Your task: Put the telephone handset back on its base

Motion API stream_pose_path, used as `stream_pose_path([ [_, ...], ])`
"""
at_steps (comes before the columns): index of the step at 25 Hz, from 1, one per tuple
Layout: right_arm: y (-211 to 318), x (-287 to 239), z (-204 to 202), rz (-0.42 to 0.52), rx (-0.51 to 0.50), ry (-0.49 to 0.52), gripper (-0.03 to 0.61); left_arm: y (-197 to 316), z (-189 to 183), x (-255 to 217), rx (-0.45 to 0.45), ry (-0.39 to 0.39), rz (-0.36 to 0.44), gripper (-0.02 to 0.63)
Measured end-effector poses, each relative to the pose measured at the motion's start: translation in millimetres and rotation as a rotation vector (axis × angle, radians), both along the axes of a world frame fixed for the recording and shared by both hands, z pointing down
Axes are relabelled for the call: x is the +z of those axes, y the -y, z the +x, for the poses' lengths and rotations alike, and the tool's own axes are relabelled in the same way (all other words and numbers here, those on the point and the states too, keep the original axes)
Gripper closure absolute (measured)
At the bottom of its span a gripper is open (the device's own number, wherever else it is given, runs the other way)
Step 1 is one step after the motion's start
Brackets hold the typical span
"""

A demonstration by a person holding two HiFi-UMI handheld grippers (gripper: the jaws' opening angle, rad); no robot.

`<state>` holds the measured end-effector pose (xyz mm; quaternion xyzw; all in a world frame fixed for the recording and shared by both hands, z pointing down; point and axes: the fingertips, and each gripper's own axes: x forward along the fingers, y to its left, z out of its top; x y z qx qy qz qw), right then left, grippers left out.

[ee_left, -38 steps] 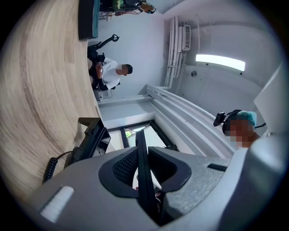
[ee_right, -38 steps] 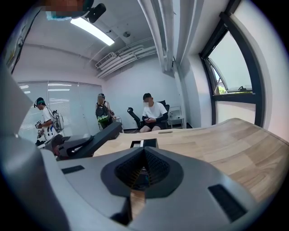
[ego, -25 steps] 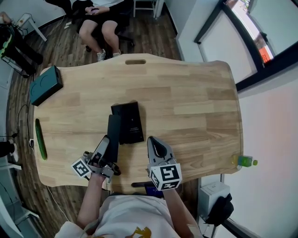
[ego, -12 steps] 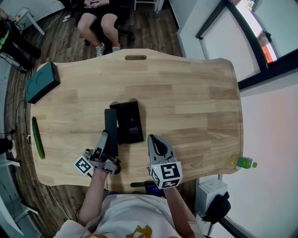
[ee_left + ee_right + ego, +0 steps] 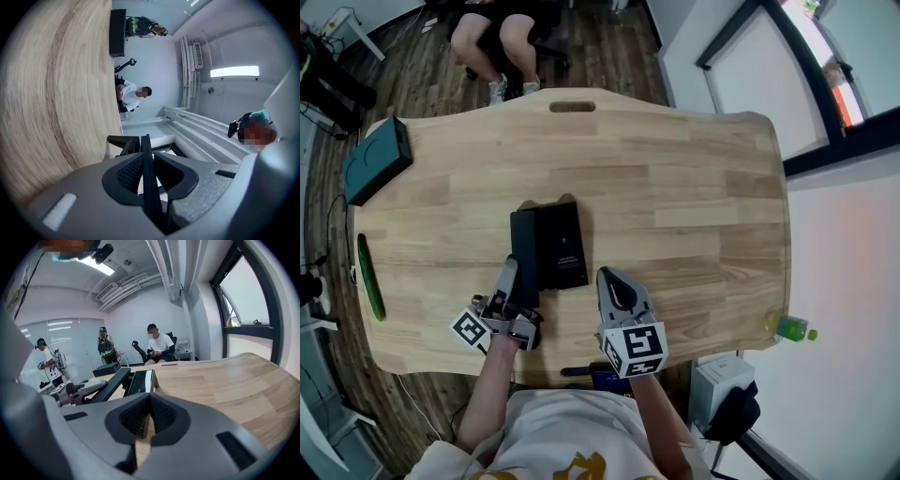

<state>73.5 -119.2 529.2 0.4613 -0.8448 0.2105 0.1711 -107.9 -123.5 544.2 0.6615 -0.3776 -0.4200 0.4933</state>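
The black telephone handset [image 5: 523, 251] lies lengthwise along the left side of the black base [image 5: 561, 244], which sits mid-table. My left gripper [image 5: 514, 283] is shut on the handset's near end; in the left gripper view the handset [image 5: 145, 168] shows edge-on as a thin dark blade clamped between the pads. Whether the handset rests on the base or hovers just above it I cannot tell. My right gripper [image 5: 610, 283] stands to the right of the base, near the front edge, shut with nothing in it. In the right gripper view the base [image 5: 140, 380] and the handset [image 5: 111, 383] lie just ahead.
A dark teal box [image 5: 370, 161] sits at the table's far left corner, with a long green object [image 5: 367, 279] by the left edge. A green bottle [image 5: 790, 326] stands off the table's right side. A person [image 5: 502, 37] sits beyond the far edge.
My left gripper has carried the handset forward and straightened it, from slanting beside the base's left front corner to lying parallel along the base's left side. The right gripper has stayed put.
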Motion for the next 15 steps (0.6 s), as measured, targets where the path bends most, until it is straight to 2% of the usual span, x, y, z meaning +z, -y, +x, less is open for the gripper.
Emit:
stream_pose_path([
  [5,2.9,1.2,-2.4,-0.007,-0.003,-0.001,0.575,1.4,0.2,5.6,-0.002,-0.005,-0.022,0.540],
  [15,3.5,4.6,-4.5,-0.014,-0.013,-0.010,0.575,4.4,7.1,6.1,0.022,-0.013,-0.015,0.540],
])
